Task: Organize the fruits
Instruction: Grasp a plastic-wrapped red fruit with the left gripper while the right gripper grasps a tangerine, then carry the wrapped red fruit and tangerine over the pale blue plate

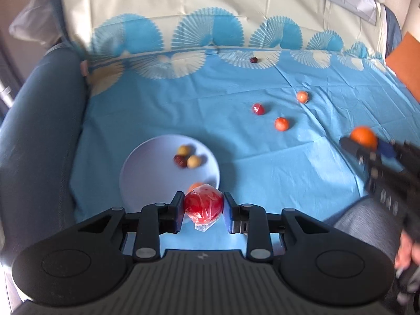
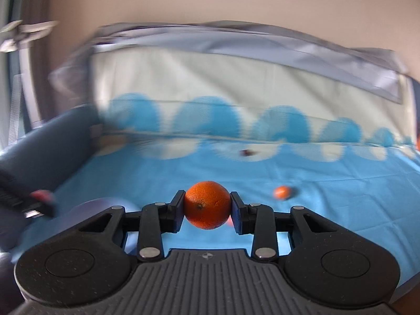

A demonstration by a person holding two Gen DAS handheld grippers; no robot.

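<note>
Red, plastic-wrapped fruit (image 1: 202,204) sits pinched in the left claw (image 1: 202,211) over the plate's (image 1: 147,178) near rim; the orange (image 2: 207,204) is clamped in the right claw (image 2: 207,211) above the bed cloth (image 2: 328,183). Both look ready for setting down on the plate, gently. Only the left view shows the plate's small fruits (image 1: 186,157).

Wrapped red fruit (image 1: 202,204) between hand-held gripper (image 1: 202,211) fingers

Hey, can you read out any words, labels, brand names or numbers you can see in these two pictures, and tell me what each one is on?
No readable words or numbers in either view.
Left gripper body: one small round emblem, no letters.
Right gripper body: the same emblem, no letters.
Plastic wrap on the red fruit: no print visible.
Orange: no sticker visible.
</note>
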